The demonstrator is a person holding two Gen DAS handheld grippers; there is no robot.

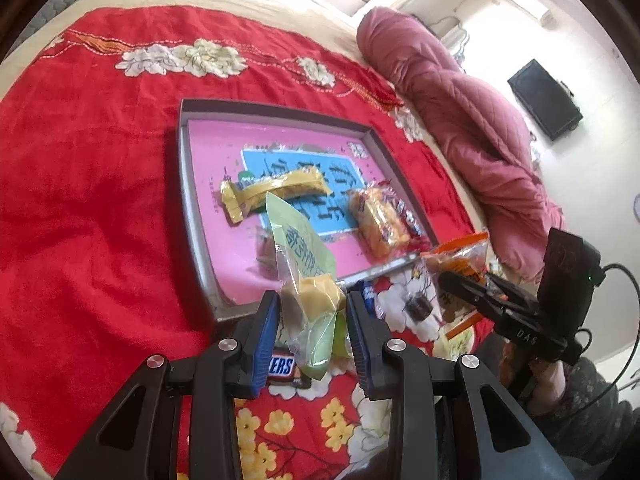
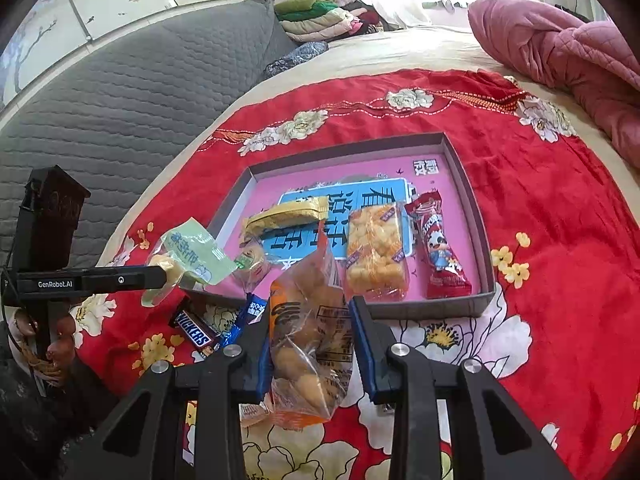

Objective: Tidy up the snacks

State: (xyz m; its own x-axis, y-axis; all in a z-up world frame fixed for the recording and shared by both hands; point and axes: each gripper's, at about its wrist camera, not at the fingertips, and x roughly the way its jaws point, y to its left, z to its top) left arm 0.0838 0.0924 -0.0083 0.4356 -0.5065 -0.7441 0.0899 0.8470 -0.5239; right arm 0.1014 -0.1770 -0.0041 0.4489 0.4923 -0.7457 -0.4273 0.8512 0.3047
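A shallow grey box [image 1: 188,184] [image 2: 478,216] with a pink bottom lies on the red cloth. In it are a yellow bar [image 1: 276,188] [image 2: 286,214], a yellow puffed-snack pack [image 1: 378,218] [image 2: 374,254], a red packet [image 2: 440,246] and a small round cake [image 2: 250,262]. My left gripper [image 1: 312,320] [image 2: 160,276] is shut on a light green pastry packet [image 1: 306,268] [image 2: 192,254], held above the box's near edge. My right gripper [image 2: 310,340] [image 1: 468,284] is shut on an orange-and-clear bread packet [image 2: 308,340] [image 1: 460,256], held in front of the box.
A Snickers bar [image 1: 280,368] [image 2: 196,334] and a blue wrapper [image 2: 244,316] lie on the red cloth [image 1: 88,200] in front of the box. A pink quilt [image 1: 460,112] lies at the right. A grey headboard [image 2: 120,100] and folded clothes [image 2: 320,12] stand behind.
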